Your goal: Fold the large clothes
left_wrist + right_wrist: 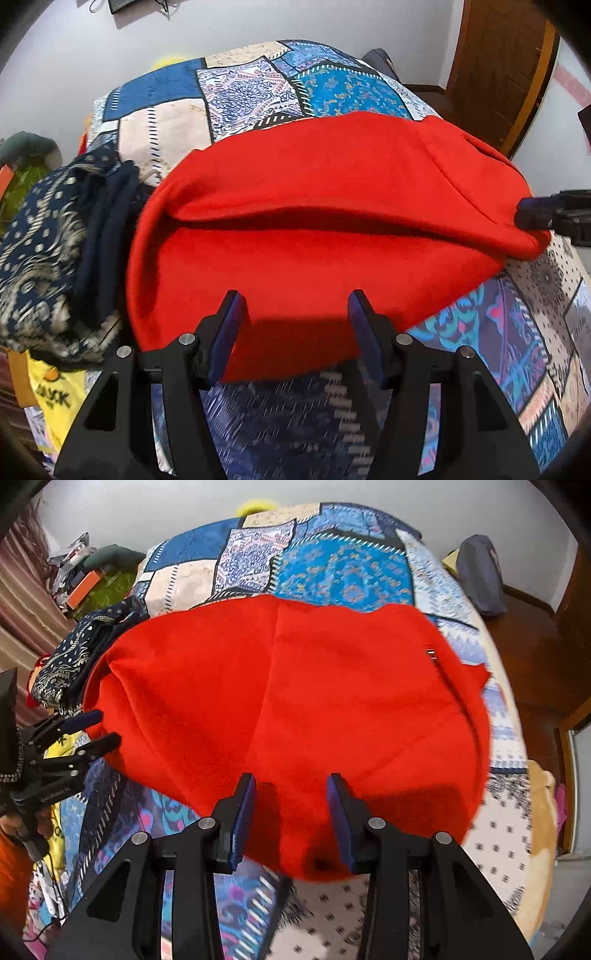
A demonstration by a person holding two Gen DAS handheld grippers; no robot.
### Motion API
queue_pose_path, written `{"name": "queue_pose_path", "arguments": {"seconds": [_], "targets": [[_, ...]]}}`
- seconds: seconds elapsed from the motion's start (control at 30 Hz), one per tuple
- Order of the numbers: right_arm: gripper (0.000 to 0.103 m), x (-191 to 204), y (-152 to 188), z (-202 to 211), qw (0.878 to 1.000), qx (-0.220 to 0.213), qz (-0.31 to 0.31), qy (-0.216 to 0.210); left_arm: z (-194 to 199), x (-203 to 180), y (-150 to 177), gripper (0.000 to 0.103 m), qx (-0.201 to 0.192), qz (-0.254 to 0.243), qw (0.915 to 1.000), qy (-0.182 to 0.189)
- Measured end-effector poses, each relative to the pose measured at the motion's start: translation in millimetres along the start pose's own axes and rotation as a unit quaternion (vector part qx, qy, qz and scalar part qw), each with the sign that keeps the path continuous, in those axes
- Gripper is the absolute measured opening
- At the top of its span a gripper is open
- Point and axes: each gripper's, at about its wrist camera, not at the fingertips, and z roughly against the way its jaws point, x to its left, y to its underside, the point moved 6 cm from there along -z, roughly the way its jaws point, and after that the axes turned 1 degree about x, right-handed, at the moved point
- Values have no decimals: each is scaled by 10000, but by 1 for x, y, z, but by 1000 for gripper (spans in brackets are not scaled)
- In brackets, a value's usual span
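A large red fleece garment (pixel 314 192) lies folded over on the patchwork bedspread (pixel 251 92), a fold line running across its middle. My left gripper (pixel 295 299) hovers open over its near edge, and no cloth is between the blue pads. In the right wrist view the same red garment (pixel 295 686) fills the middle, with a small zipper pull (pixel 430 652) on its right side. My right gripper (pixel 291 779) hangs open above the near hem with nothing in it. The right gripper (pixel 532 210) shows at the fold's right end, the left gripper (pixel 105 728) at the left edge.
A heap of dark blue patterned clothes (pixel 44 236) lies left of the red garment, with a yellow bag (pixel 55 391) below it. A grey-blue bag (pixel 480 576) sits beyond the bed's far right corner. A wooden door (pixel 498 66) stands at the right.
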Motion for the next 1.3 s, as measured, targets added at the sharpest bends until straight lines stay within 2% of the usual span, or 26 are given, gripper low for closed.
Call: {"name": "queue_pose_path", "arguments": {"seconds": [0.03,0.1,0.17,0.27,0.3,0.43,0.53,0.6,0.73,0.8,0.9,1.0,1.13,1.3], "targets": [[36,0,-1,-5,10000,10,-4,19,-7,2,-1,63,21,46,10000,25],[36,-5,1,-11,10000,-23,-52,47,-21,9,3,76,66,202,9997,80],[38,-12,5,-15,9998,-84,-134,-113,-30,17,11,82,56,378,9990,216],[38,-21,12,-13,9990,-233,-155,-335,-34,30,28,84,7,599,9972,448],[38,-22,12,-10,9990,-272,-111,-345,-32,32,32,84,-5,649,9968,464],[38,-45,24,1,9986,-408,-102,314,-26,52,55,85,51,891,9953,371],[39,-63,38,5,9972,-346,-277,596,-21,62,67,84,86,1078,9938,274],[39,-70,45,9,9970,-359,-367,574,-17,68,76,84,93,1148,9933,68],[42,-87,61,11,9913,-195,-460,1218,-18,90,96,83,266,1366,9888,-545],[42,-93,65,15,9916,-156,-562,1157,-17,103,103,76,366,1646,9844,-499],[42,-98,64,29,9908,-232,-728,1119,-8,114,113,72,440,1957,9792,-304],[42,-104,58,43,9900,-463,-862,1014,8,112,111,72,290,1841,9821,-283],[42,-108,38,52,9889,-638,-948,952,31,102,87,72,-92,1543,9875,-322],[42,-102,6,40,9891,-686,-868,972,34,95,33,72,-429,965,9902,-912]]}}
